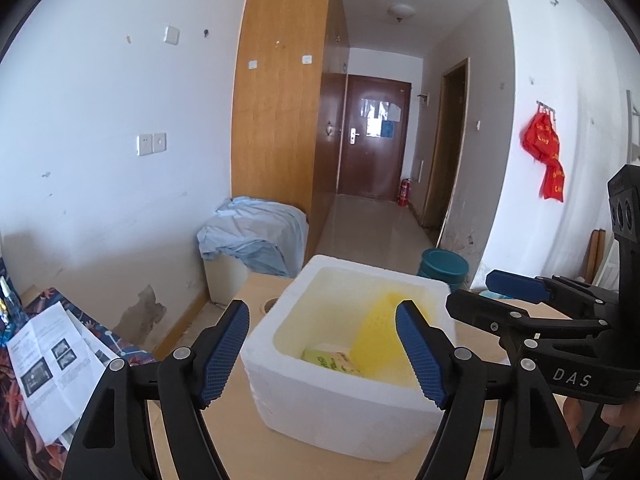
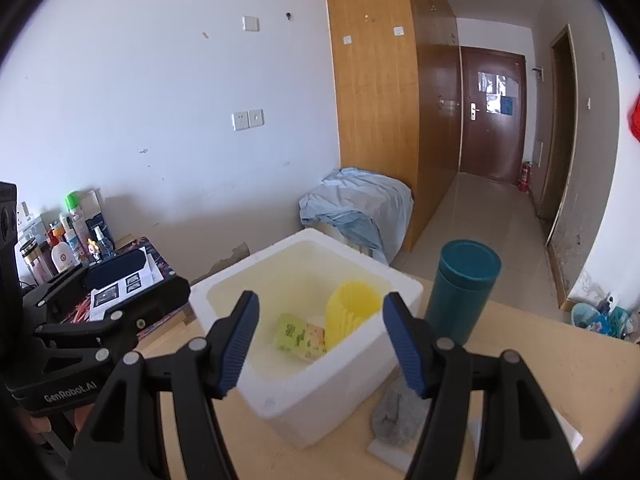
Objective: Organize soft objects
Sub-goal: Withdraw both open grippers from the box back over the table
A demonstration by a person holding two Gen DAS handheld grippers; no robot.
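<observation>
I held my left gripper (image 1: pixel 322 354) and my right gripper (image 2: pixel 320 344) above the near side of the white foam box (image 2: pixel 320 396), each with its fingers spread apart and nothing between them, so either could drop onto the next piece. The box sat straight ahead of both pairs of fingers as the collecting bin: inside it lay a green-and-yellow sponge (image 2: pixel 301 334) flat on the bottom and a yellow ribbed cup-like thing (image 2: pixel 352 312) leaning on the far wall. Just under my right finger, on the tabletop (image 2: pixel 560 364), lay a grey fuzzy lump (image 2: pixel 394 414), perhaps a cloth, not yet in the box. A teal flask (image 2: pixel 464 292) stood beyond it.
</observation>
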